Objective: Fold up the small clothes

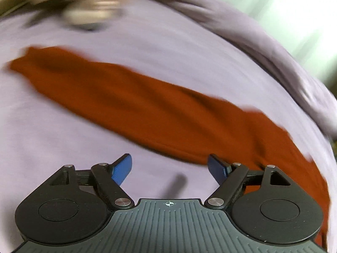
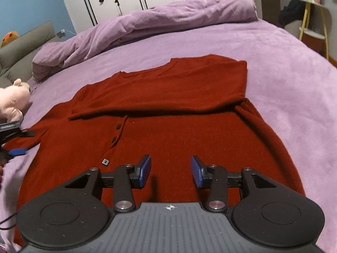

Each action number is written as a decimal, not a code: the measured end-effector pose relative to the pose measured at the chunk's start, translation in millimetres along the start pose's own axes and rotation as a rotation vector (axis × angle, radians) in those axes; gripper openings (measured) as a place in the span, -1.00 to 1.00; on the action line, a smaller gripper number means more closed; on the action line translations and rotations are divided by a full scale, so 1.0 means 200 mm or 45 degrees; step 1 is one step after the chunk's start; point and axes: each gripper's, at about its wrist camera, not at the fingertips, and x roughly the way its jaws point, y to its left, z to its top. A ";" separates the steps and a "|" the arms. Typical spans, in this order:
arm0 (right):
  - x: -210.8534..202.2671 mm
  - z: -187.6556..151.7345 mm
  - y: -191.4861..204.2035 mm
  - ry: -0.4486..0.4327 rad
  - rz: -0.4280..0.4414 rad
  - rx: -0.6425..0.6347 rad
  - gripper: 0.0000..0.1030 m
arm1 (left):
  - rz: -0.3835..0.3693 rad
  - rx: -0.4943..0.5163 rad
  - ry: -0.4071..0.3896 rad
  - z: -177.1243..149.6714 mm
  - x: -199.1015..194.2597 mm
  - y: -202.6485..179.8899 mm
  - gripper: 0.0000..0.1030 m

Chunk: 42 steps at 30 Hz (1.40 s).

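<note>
A bed (image 2: 284, 80) in a lilac sheet carries a rust-red sweater (image 2: 179, 130) spread flat, a bunched lilac duvet (image 2: 147, 23) along its far side, and apparently a pink plush toy (image 2: 12, 101) at left.

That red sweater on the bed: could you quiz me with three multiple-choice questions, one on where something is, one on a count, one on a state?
1. Where does the pink plush toy lie relative to the red sweater in the right wrist view?
A. left of it
B. on top of it
C. right of it

2. How many dark round buttons show on the placket?
A. none
B. two
C. five

3. How is the right gripper?
A. shut on the sweater
B. shut on the toy
C. open, holding nothing

Answers: 1 A, the toy sits at the picture's left edge on the purple bedspread. 2 B, two buttons are visible. 3 C, its blue pads stand apart with only fabric below.
</note>
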 end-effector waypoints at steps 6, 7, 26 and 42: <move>0.03 0.02 0.02 0.001 0.024 0.061 -0.09 | -0.063 -0.454 -0.146 0.18 0.02 0.49 0.18; 0.04 0.02 0.03 0.013 0.030 0.079 -0.09 | -0.066 -0.515 -0.166 0.20 0.03 0.54 0.06; 0.01 0.05 -0.01 -0.037 0.026 0.175 -0.19 | -0.427 0.041 -0.347 0.28 -0.24 -0.16 -0.85; 0.05 0.12 -0.12 -0.026 0.078 0.236 -0.19 | -0.395 0.719 -0.012 -0.54 -0.03 -1.07 0.03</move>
